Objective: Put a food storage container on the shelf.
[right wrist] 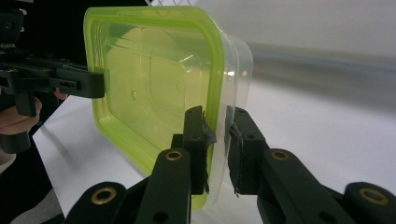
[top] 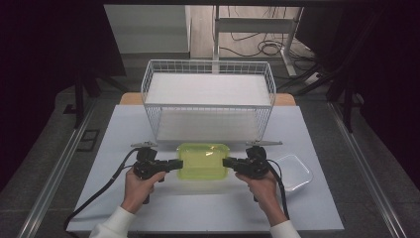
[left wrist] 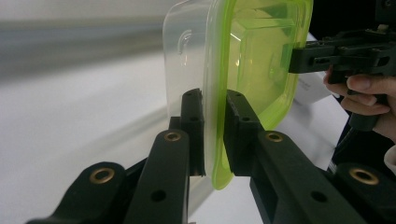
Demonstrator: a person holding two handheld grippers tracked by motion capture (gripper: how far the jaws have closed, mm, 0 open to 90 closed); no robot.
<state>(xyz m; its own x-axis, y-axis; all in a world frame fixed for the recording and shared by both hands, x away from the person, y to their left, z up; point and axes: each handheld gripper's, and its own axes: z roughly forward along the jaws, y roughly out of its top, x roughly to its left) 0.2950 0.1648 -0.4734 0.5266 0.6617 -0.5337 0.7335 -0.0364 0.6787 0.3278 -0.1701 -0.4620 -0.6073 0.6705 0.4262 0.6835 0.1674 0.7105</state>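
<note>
Two claws clamp one green-lidded box [top: 202, 160] at table centre: the left claw [top: 174, 164] pinches its rim at 9 o'clock, the right claw [top: 229, 163] at 3 o'clock. A wire basket [top: 208, 99] stands at 12, a clear tray [top: 296, 171] at 3.

high: above, looking down | claw views: close, facing inward | shared: green-lidded box [top: 202, 161]

No text, label, brand, number or sign can be read anywhere; the green-lidded box [top: 202, 161] bears only moulded ridges without letters; the wire basket [top: 208, 99] carries no marking.
</note>
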